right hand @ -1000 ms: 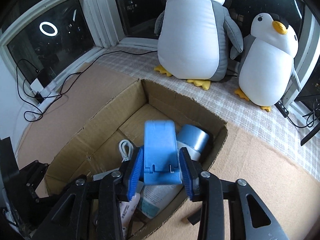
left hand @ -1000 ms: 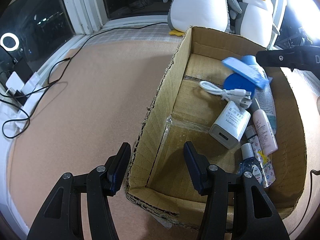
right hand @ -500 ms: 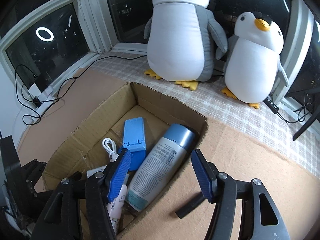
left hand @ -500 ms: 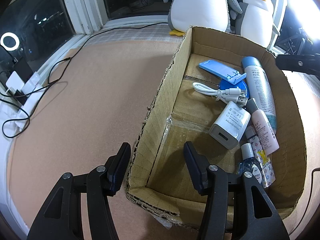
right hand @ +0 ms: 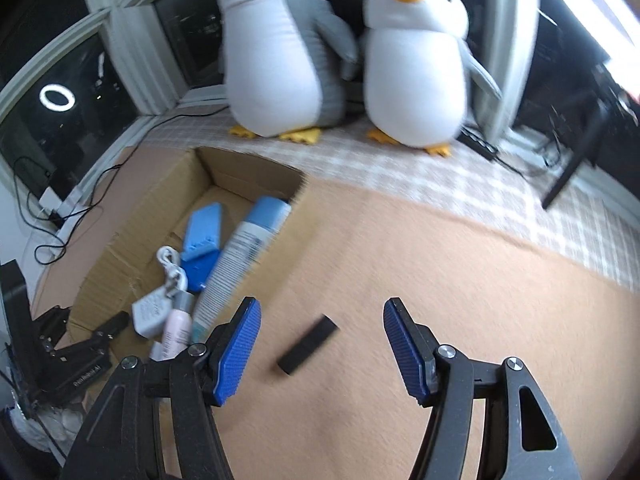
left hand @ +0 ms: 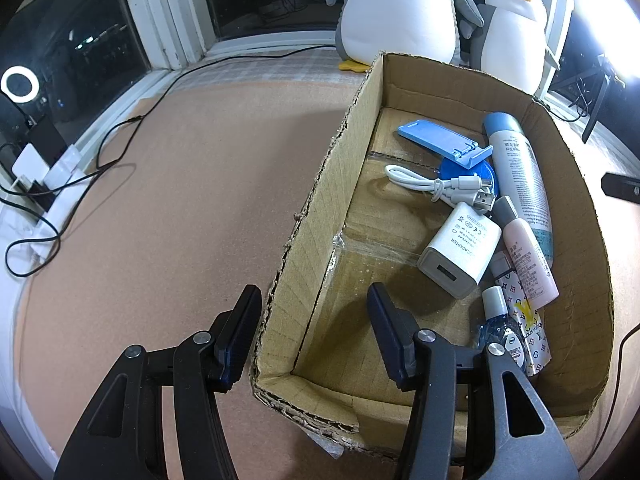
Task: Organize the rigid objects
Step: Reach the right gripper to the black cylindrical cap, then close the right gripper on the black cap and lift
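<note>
A cardboard box (left hand: 320,200) holds a blue phone stand (left hand: 436,140), a tall spray can (left hand: 520,176), a white cable (left hand: 436,186), a white charger (left hand: 460,256), a pink bottle (left hand: 528,256) and small bottles. My left gripper (left hand: 312,328) is open, its fingers astride the box's near left wall. My right gripper (right hand: 320,344) is open and empty above the tan mat, with a small black block (right hand: 307,344) lying between its fingers. The box (right hand: 132,240) is to its left, with the stand (right hand: 202,232) and can (right hand: 240,256) inside.
Two plush penguins (right hand: 280,48) (right hand: 416,68) stand on a checked cloth by the window. Black cables (left hand: 100,160) and white power adapters (left hand: 32,168) lie at the mat's left edge. A black power strip (right hand: 478,144) lies at the right.
My right gripper opened and let the blue phone stand drop into the box, then swung right, out over the mat above the black block. The left gripper has not moved.
</note>
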`<control>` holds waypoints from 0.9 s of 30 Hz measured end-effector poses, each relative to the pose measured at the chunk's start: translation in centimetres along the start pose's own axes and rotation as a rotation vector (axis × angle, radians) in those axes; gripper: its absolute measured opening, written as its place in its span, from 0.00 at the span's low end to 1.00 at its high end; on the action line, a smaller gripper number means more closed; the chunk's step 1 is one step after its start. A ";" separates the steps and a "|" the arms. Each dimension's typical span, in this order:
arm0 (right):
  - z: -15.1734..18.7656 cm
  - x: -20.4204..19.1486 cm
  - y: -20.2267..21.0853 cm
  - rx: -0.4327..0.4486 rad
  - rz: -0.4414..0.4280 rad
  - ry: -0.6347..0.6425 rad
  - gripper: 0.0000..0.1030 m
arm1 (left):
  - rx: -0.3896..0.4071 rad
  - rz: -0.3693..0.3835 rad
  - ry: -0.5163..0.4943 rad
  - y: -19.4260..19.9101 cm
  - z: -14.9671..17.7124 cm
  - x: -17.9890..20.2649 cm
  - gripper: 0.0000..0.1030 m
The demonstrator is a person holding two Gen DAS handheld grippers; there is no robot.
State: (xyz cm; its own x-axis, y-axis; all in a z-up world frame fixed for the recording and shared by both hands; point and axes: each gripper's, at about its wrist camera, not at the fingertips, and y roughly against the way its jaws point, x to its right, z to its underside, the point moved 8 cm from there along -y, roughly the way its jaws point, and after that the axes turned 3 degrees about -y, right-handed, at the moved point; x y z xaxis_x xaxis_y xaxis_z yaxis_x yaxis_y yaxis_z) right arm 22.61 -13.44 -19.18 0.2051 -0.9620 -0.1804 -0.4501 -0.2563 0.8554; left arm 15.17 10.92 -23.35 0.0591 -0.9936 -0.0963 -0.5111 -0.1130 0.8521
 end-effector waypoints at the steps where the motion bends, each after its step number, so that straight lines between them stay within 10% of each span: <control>1: 0.2 0.3 -0.1 -0.005 -0.001 -0.012 0.58 | 0.000 0.000 0.000 0.0 0.0 0.0 0.52; 11: 1.9 0.5 -2.7 -0.074 -0.012 -0.056 0.57 | 0.000 0.000 0.000 0.0 0.0 0.0 0.52; 27: 3.0 -0.9 -5.3 -0.148 0.068 0.037 0.27 | 0.000 0.000 0.001 0.0 0.0 0.0 0.52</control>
State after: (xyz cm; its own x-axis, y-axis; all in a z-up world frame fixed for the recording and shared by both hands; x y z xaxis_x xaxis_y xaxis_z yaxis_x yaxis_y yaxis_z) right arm 22.21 -11.54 -24.98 0.2119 -0.9718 -0.1038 -0.3316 -0.1714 0.9277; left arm 15.15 10.94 -23.35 0.0600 -0.9936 -0.0960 -0.5112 -0.1132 0.8519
